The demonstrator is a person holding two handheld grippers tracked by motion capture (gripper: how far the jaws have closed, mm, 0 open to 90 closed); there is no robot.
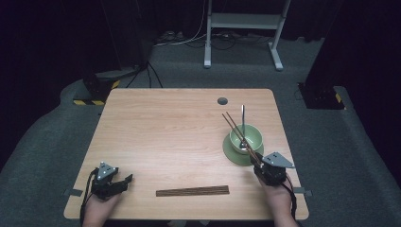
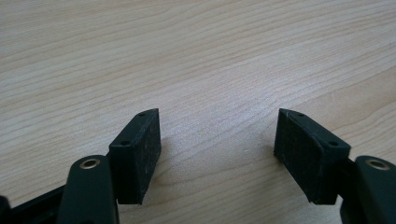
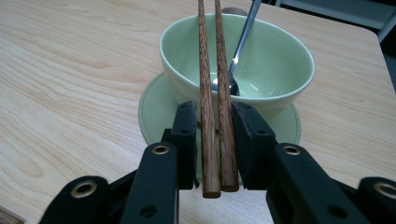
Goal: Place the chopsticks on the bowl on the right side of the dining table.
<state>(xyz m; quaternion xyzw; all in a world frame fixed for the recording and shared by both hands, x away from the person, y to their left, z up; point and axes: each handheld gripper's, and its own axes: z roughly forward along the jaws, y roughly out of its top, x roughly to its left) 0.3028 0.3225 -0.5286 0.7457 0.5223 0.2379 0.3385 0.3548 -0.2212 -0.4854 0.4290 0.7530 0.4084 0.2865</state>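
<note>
We saw the right tool (image 3: 215, 140) clamped on two chopsticks (image 3: 215, 93), their far ends lying across the green bowl (image 3: 280, 65).

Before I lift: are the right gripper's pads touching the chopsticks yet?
Touching. The right gripper view shows the right gripper with both pads pressed against the pair of chopsticks, no gap either side, the sticks squeezed together above the green bowl.

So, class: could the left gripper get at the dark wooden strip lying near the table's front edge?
Probably yes. The left gripper is open and holds nothing, and bare table lies between it and the wooden strip.
</note>
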